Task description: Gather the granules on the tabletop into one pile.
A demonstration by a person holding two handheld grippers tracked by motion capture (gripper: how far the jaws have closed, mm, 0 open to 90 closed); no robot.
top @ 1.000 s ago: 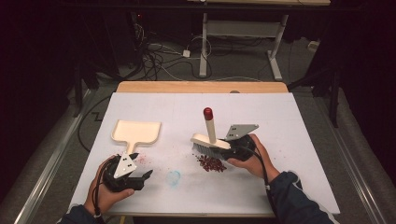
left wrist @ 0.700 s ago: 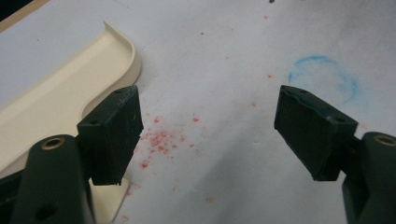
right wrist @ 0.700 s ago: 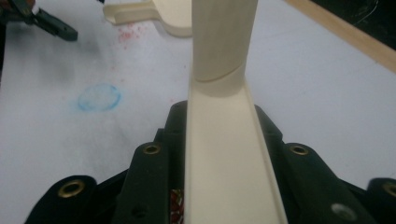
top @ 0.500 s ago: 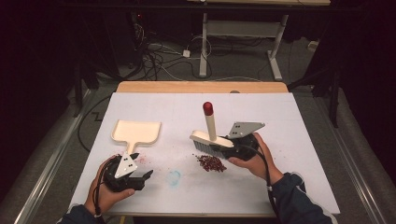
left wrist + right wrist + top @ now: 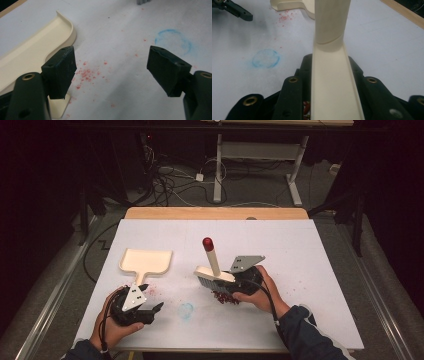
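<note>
My right gripper [image 5: 231,281] is shut on a cream hand brush [image 5: 214,271], with a red-tipped handle and grey bristles, right of the table's middle. The handle leans up and to the left. In the right gripper view the brush [image 5: 331,60] runs up between the jaws. A pile of dark red crumbs [image 5: 225,297] lies just below the bristles. A cream dustpan [image 5: 146,261] lies flat at the left. My left gripper [image 5: 153,312] rests open near the dustpan's handle end with nothing between its jaws [image 5: 111,70]. The dustpan [image 5: 32,50] lies beside its left jaw.
A blue chalk ring [image 5: 186,310] marks the white table cover between the two hands. Fine red specks [image 5: 85,75] are scattered by the dustpan's handle. A wooden table edge [image 5: 215,213] runs along the back. Cables and a desk frame lie on the dark floor beyond.
The right gripper has carried the brush a little to the left, and its handle now leans more leftward. The left gripper and the dustpan have stayed put.
</note>
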